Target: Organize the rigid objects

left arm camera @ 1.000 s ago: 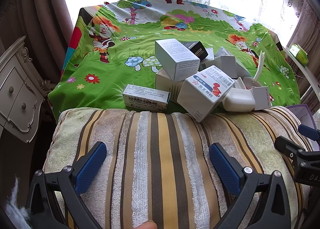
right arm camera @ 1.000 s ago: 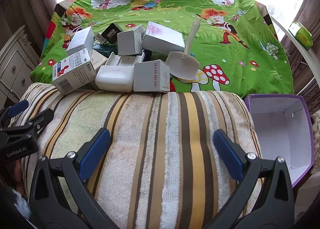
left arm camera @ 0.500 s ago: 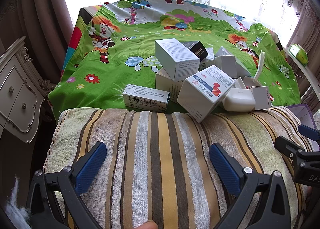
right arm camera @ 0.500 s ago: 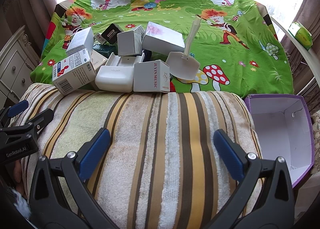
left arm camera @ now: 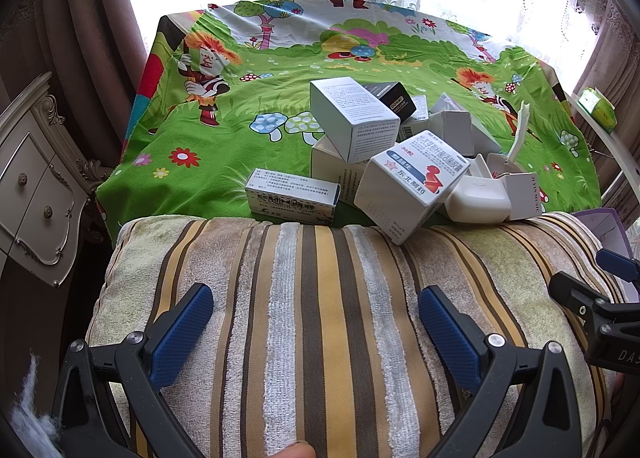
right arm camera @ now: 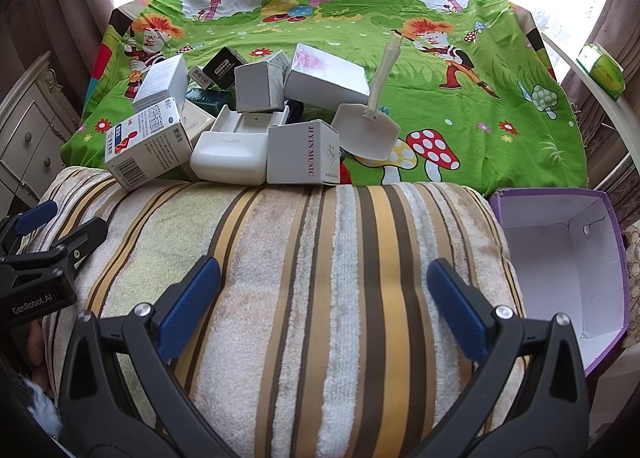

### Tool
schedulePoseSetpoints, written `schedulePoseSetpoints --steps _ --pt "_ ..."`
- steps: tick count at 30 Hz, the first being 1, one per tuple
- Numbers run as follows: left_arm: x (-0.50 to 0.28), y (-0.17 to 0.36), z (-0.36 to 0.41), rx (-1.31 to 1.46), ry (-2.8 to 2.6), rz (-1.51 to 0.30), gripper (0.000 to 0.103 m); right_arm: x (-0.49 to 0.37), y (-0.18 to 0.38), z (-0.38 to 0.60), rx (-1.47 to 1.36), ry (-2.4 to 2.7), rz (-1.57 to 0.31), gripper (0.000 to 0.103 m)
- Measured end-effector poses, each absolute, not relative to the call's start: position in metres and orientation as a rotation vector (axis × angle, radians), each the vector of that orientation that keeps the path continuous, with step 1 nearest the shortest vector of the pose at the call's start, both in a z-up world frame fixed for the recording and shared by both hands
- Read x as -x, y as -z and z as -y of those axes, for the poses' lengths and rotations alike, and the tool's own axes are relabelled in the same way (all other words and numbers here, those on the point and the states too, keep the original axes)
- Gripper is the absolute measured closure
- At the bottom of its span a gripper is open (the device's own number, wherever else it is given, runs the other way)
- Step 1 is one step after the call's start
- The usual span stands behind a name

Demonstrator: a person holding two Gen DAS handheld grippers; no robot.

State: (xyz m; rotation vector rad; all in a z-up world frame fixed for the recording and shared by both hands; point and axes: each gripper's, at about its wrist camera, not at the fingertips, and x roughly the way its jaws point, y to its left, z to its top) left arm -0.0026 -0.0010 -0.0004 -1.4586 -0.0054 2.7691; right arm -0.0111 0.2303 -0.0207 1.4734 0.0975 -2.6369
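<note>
Cartoon-printed green cloth [right arm camera: 460, 105] is covering the table and carrying everything, with a striped brown, yellow and white towel cushion [right arm camera: 320, 278] lying along its near edge. I am holding both grippers above that cushion: my left gripper [left arm camera: 316, 322] is standing wide open with nothing between its blue pads, and my right gripper [right arm camera: 324, 298] is gaping just as wide and also gripping nothing.

Off the near right corner, an open purple cardboard box with a white inside [right arm camera: 560, 258] is sitting beside the cushion, holding nothing.

Cartons are piling up near the middle of the near edge. A white rectangular carton with fine print [left arm camera: 352, 117] is lying tilted on top of the heap. Below it, a white medicine carton with a blue band and red figure [left arm camera: 412, 185] is leaning with its lower corner touching the cushion. A rounded white plastic holder [right arm camera: 228, 153] is resting just beside a white cube carton with red lettering [right arm camera: 302, 157], both against the cushion's far side. A long flat white and blue medicine carton [left arm camera: 292, 197] is lying at the heap's left. A small white plastic scoop [right arm camera: 366, 125] is standing handle-up at the heap's right, and a small black box [right arm camera: 224, 67] is sitting behind.
</note>
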Motion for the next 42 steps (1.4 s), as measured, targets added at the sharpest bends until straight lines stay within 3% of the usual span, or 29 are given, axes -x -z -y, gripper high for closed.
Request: schedulePoseSetpoints --steps 35,42 --pt "0.002 -0.001 0.007 1.447 -2.748 0.070 0.000 0.012 0.016 -0.237 -1.464 2.574 -0.055 0.000" --pt "0.010 -0.017 -0.007 1.359 -2.687 -0.037 0.000 0.016 0.015 -0.251 -1.441 2.530 -0.022 0.000"
